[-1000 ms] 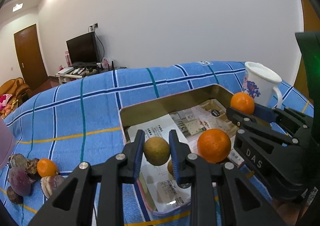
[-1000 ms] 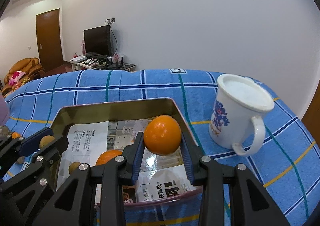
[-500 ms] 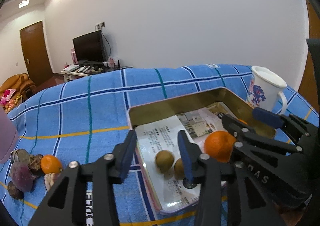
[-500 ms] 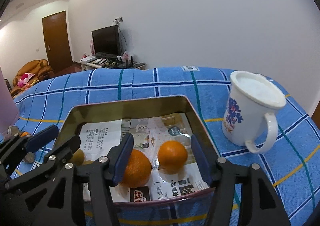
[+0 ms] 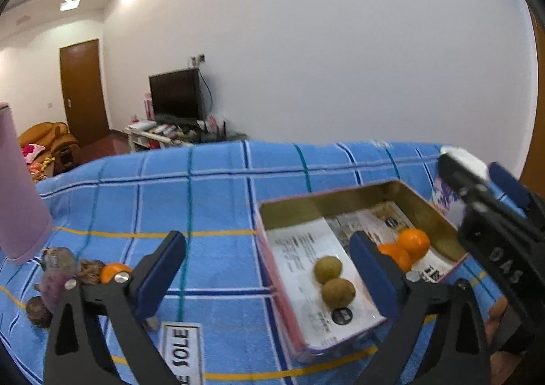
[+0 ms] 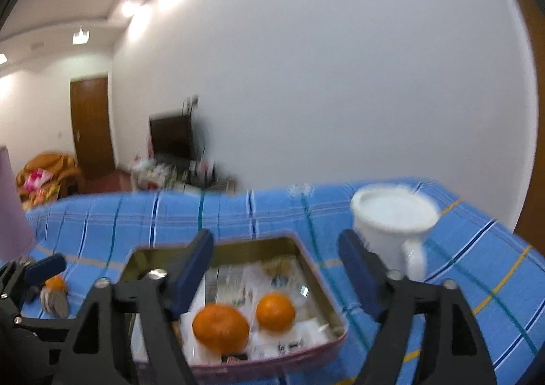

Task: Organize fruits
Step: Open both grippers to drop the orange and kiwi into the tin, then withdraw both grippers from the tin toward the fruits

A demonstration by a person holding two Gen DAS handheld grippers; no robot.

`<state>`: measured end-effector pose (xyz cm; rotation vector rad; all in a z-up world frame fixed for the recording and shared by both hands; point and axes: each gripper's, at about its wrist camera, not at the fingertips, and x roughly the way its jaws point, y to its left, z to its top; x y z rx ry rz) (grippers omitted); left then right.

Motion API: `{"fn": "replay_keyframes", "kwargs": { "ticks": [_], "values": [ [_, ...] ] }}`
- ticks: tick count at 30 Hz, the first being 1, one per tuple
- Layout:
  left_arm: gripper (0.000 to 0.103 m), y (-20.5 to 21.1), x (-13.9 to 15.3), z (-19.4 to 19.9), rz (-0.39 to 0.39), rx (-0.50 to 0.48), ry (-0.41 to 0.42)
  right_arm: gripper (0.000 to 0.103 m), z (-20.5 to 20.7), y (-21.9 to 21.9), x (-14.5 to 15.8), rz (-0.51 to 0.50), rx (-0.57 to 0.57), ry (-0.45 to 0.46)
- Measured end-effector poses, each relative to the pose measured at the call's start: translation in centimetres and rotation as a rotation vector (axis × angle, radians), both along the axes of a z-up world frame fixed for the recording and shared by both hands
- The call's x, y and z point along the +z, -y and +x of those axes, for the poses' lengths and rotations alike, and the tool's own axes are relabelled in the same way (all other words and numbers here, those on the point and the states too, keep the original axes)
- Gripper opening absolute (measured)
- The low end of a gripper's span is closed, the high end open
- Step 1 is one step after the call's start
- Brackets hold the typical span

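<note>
Fruits in tin (image 5: 425,204): two oranges (image 6: 275,312), two brown fruits (image 5: 327,269). Left claw (image 5: 269,272) and right claw (image 6: 276,269) both spread wider than before, empty, pulled back.

Bare cloth (image 5: 218,208) left of tin (image 5: 357,196); mug (image 6: 391,228) crowds tin's right wall.

A home living room: television (image 5: 175,92) at ten o'clock, orange armchair (image 5: 47,139) and wooden door (image 5: 85,88) at nine, plaid blue tablecloth (image 5: 211,187) below.

Bright ceiling lights, fisheye edges; right view motion-blurred (left milder).
</note>
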<state>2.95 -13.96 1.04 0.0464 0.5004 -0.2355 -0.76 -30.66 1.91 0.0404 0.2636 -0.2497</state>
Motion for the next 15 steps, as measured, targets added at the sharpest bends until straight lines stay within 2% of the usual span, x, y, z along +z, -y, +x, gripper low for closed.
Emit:
{"fn": "replay_keyframes", "kwargs": {
  "ticks": [2, 4, 9, 15],
  "values": [
    [0.103, -0.5, 0.2, -0.3, 0.0, 0.02, 0.024, 0.09, -1.1, -0.3, 0.4, -0.031, -0.034, 0.087],
    [0.103, -0.9, 0.3, -0.5, 0.008, 0.04, 0.047, 0.091, -1.2, -0.4, 0.5, -0.056, -0.057, 0.113],
    [0.103, -1.6, -0.1, -1.2, 0.083, 0.11, 0.122, 0.091, -0.8, -0.5, 0.3, -0.04, -0.028, 0.071],
    [0.103, -4.0, 0.0, -1.3, 0.094, 0.146, 0.116, 0.091, -1.0, -0.6, 0.1, -0.014, -0.007, 0.06]
  ]
}}
